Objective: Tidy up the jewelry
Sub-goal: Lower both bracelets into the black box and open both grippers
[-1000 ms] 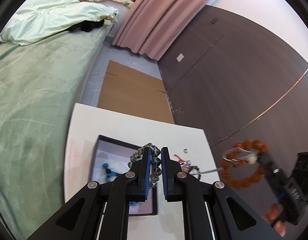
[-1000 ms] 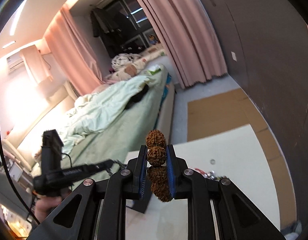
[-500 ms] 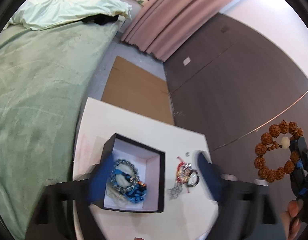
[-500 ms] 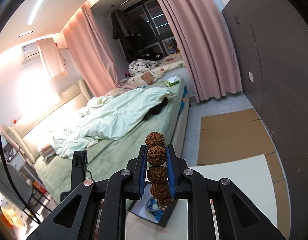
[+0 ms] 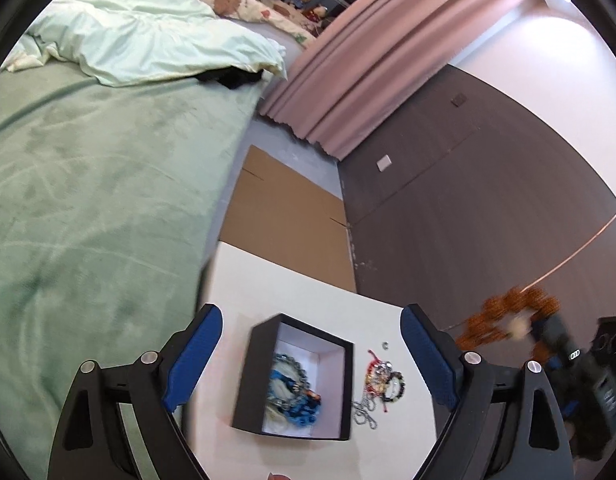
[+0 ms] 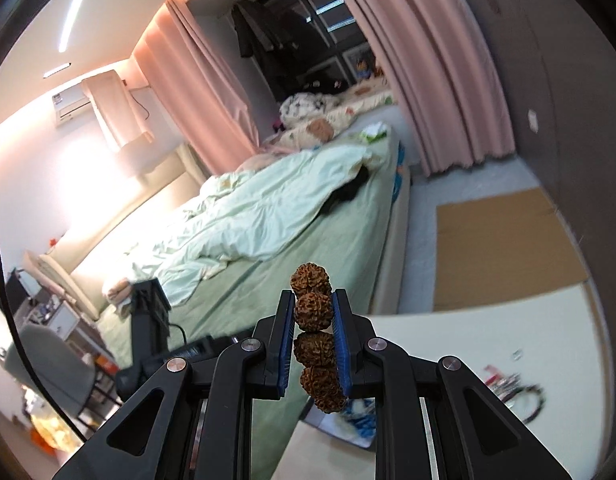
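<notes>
Carrying the brown seed bracelet (image 6: pixel 313 338) pinched between your right gripper (image 6: pixel 312 346)'s blue pads, you risk it swinging off if you hurry; it hangs to the right of the table (image 5: pixel 308 292). Your left gripper (image 5: pixel 311 360) has just been opening and stands wide, nothing between its jaws. The black box (image 5: pixel 252 380) below already holds blue and grey beads (image 5: pixel 294 390); a loose pile (image 5: pixel 377 384) lies just right of it.

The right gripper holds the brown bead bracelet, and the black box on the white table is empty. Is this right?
Not quite. The right gripper does hold the brown bead bracelet, but the black box on the white table is not empty: the left wrist view shows blue jewelry inside.
</notes>
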A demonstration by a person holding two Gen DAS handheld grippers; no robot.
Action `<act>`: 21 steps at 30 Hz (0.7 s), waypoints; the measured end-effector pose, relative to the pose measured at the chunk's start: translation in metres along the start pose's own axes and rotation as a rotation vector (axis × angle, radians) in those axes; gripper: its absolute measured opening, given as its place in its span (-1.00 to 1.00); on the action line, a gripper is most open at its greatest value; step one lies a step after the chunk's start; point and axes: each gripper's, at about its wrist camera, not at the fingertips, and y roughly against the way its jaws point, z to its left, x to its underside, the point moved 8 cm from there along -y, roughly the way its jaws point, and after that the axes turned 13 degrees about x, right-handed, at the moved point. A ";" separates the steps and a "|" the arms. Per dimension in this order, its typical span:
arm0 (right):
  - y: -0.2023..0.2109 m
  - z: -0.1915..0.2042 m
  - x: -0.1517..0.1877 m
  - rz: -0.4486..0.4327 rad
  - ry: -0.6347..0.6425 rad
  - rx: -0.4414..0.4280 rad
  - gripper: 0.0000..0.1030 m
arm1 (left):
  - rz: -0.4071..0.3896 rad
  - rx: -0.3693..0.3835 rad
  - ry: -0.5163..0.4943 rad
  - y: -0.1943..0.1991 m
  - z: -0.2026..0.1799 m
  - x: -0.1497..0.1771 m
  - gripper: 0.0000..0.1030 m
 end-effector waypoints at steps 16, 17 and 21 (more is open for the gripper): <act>-0.096 -0.022 0.093 0.333 -0.132 0.018 0.22 | -0.006 -0.046 0.001 0.007 0.016 0.000 0.88; -0.091 -0.026 0.091 0.325 -0.132 0.026 0.23 | -0.001 -0.046 -0.006 0.004 0.014 0.001 0.88; -0.060 -0.056 0.078 0.280 -0.160 0.060 0.28 | 0.019 -0.035 -0.036 -0.005 0.001 0.009 0.88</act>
